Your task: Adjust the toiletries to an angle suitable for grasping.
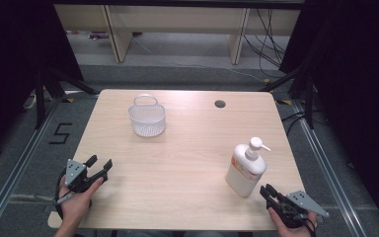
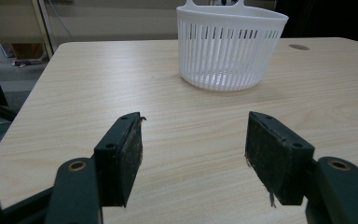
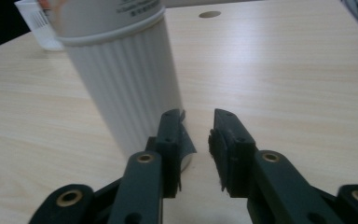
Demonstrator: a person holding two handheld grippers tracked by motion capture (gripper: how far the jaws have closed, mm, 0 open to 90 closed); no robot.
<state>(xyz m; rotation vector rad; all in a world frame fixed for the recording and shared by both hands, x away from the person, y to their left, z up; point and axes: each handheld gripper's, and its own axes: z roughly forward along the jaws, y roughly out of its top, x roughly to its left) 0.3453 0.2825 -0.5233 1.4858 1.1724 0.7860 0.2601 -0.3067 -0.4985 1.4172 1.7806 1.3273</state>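
The pump bottle (image 1: 246, 170) stands upright on the counter (image 1: 187, 163), well apart from the white basket (image 1: 147, 117) and on the person's side of it, toward the right edge. The right hand-held gripper (image 1: 267, 191) sits just beside the bottle's base, on the side away from the basket, its jaws spread a little with nothing between them; in the right gripper view the bottle (image 3: 121, 79) stands to one side of the right hand-held gripper (image 3: 198, 116), almost against 1 jaw. That offset looks like the main risk: pushed ahead from here, I judge that the jaw would strike the ribbed wall instead of straddling it, and the tall bottle could tip toward the basket or skid. The gap also seems too narrow for the bottle's body, so the jaws would need to widen first. The right hand (image 1: 291, 222) holds its tool low and nearly level, pointing up the counter toward the bottle. The left hand (image 1: 74, 200) rests at the counter's near left corner, far from the bottle, with the left hand-held gripper (image 1: 99, 165) aimed toward the basket (image 2: 230, 44), its 2 jaws wide apart around nothing.
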